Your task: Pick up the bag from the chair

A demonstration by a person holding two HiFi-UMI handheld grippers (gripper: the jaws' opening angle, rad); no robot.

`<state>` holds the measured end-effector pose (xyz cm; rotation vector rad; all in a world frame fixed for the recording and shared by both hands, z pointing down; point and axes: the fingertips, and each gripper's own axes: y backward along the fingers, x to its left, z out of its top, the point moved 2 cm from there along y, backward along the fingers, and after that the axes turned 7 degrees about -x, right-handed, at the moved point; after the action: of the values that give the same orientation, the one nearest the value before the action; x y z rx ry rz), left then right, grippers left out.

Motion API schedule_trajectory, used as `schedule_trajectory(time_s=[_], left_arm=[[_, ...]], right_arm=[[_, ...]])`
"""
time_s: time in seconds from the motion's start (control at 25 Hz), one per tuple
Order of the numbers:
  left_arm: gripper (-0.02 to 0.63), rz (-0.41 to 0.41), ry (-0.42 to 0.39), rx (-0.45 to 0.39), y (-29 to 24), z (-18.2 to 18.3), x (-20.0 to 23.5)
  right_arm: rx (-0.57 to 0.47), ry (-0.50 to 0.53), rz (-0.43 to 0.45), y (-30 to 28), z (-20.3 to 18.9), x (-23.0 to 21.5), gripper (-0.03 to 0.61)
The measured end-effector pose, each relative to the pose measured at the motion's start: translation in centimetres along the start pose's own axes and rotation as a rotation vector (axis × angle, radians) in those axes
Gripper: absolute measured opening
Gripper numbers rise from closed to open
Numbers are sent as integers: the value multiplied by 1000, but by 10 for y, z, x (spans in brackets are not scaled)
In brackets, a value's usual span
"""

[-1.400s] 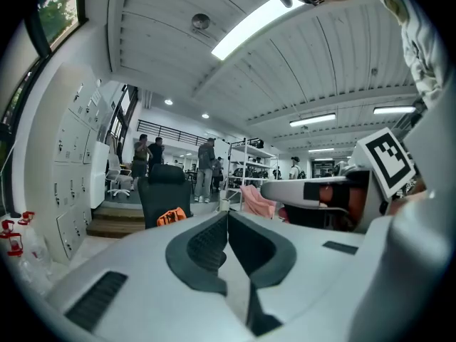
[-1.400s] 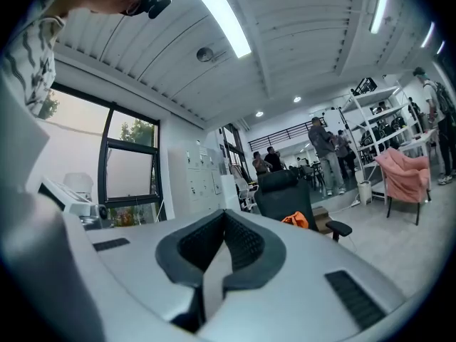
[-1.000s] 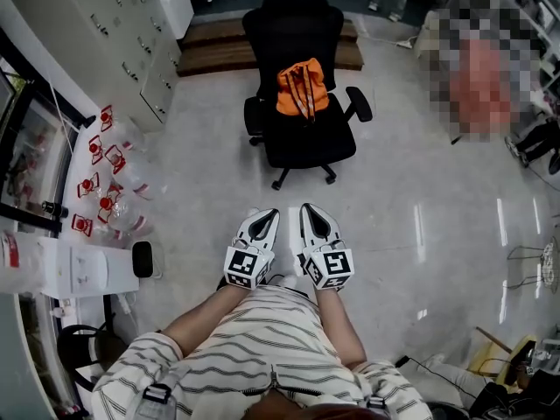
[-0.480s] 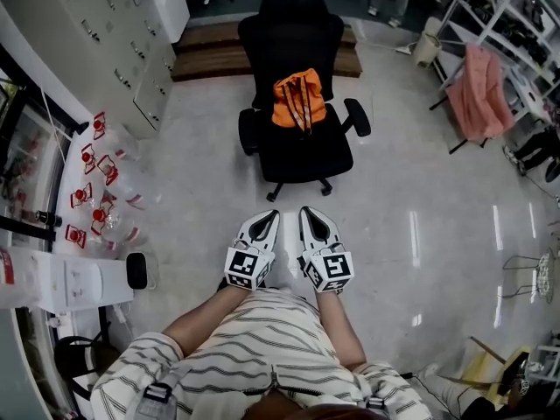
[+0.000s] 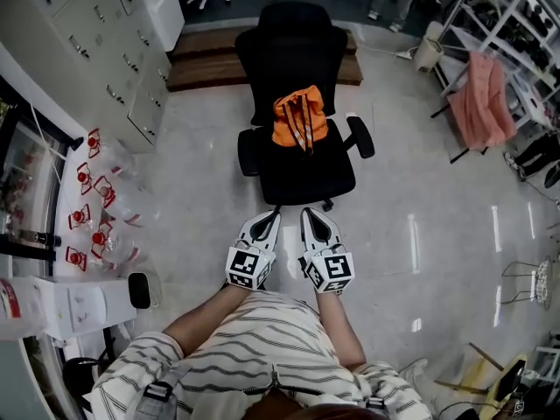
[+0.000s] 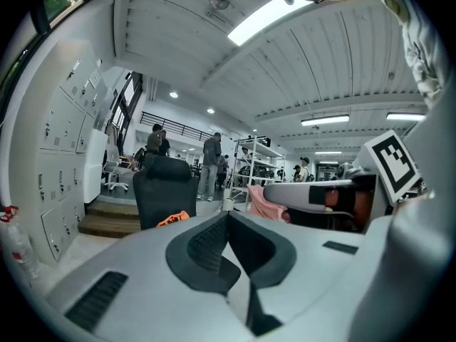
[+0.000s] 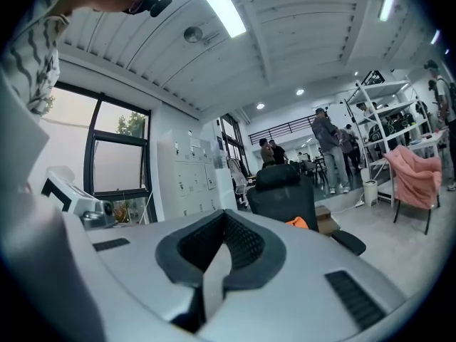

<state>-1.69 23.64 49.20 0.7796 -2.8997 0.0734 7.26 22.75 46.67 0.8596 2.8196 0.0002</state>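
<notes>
orange bag [image 5: 298, 118], black chair [image 5: 297, 51], striped shirt [image 5: 262, 339]

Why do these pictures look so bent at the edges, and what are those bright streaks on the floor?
Head view: the wide lens curves the room; the streaks are lights glaring off the glossy floor; the orange bag is sharp. Left gripper view: strong fisheye, black corners, ceiling light blown out. Right gripper view: same bending, chair fairly clear.

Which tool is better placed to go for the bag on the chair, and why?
Right, but only narrowly. The right tool and left tool are both shut, empty and short of the chair; the right lines up closer with the bag.
</notes>
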Motion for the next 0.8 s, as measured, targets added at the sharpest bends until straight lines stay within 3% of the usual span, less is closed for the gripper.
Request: schedule_trajectory(time_s=[0.8], left_arm=[[23, -105, 35, 10, -114, 28, 134]], right_arm=[[-8, 4, -136, -159, 12, -43, 18]])
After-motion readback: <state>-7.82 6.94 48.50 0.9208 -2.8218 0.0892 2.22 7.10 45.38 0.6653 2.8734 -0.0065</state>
